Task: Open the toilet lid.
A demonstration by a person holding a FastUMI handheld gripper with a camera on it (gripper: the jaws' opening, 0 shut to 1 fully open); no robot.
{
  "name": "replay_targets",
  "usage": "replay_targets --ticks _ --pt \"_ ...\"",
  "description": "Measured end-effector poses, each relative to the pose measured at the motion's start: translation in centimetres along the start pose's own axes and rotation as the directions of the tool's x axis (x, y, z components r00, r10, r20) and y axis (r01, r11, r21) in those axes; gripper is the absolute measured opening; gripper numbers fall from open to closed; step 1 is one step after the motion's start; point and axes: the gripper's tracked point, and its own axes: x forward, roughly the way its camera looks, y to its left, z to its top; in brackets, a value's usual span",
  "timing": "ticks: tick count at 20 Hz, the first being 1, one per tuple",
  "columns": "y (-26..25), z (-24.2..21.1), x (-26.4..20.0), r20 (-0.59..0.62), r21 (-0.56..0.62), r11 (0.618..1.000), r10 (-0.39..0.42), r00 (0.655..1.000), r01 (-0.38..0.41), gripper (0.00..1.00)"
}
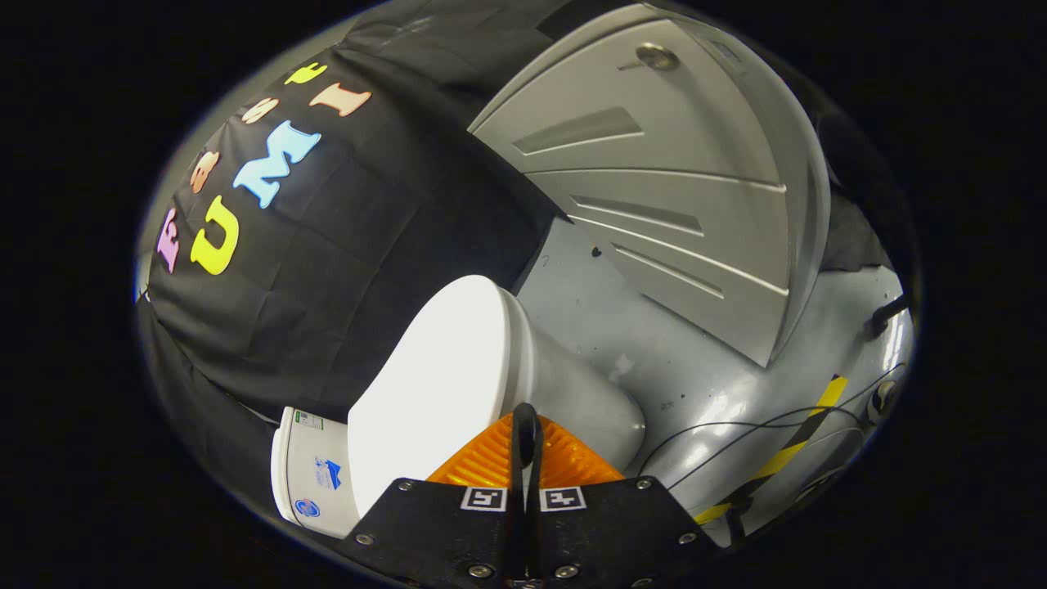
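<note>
Gripper [524,425] fingers pressed together, tips meeting with nothing between them. Just beyond the tips, white toilet lid [442,376] down flat on the bowl [585,401], the whole toilet tilted in the view. White cistern [311,478] with small stickers at the lid's far end, against black cloth wall [343,245]. Grey shiny floor [679,360] beside the bowl. Grey panelled door [654,188] with round metal knob [657,56] beyond the toilet. Thin black cables [736,425] trailing over the floor, yellow-and-black striped tape [785,450] lying across it near the cables.
</note>
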Motion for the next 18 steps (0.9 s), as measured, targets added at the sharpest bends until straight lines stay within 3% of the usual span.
replay_targets --ticks 5,18 --pt "1.7 1.4 -0.9 -0.011 -0.128 0.992 -0.012 1.0 0.011 0.0" --pt "7.9 4.4 -4.9 0.086 -0.238 0.97 -0.023 0.996 0.043 0.0"
